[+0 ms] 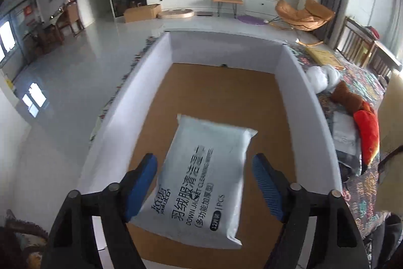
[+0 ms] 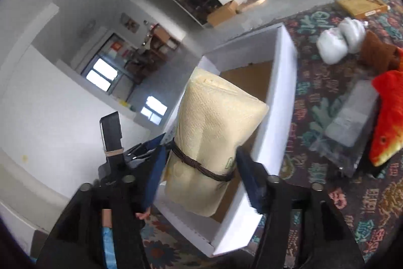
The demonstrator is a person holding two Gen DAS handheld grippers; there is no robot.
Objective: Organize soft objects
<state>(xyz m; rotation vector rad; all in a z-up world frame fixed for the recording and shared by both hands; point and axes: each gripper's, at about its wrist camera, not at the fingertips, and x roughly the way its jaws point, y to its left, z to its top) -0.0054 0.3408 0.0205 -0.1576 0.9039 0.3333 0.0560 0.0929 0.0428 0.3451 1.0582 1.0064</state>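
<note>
In the left wrist view my left gripper is open above a white box with a brown cardboard floor. A white pack of down-jacket cleaning wipes lies between its blue fingers; the left finger touches it, the right stands apart. In the right wrist view my right gripper is shut on a cream tissue pack bound with a brown cord, held over the near end of the white box.
On the patterned cloth right of the box lie white plastic bags, a brown plush toy, a red-orange plush fish, a clear wrapped pack and a flat yellow box. White floor lies left of the box.
</note>
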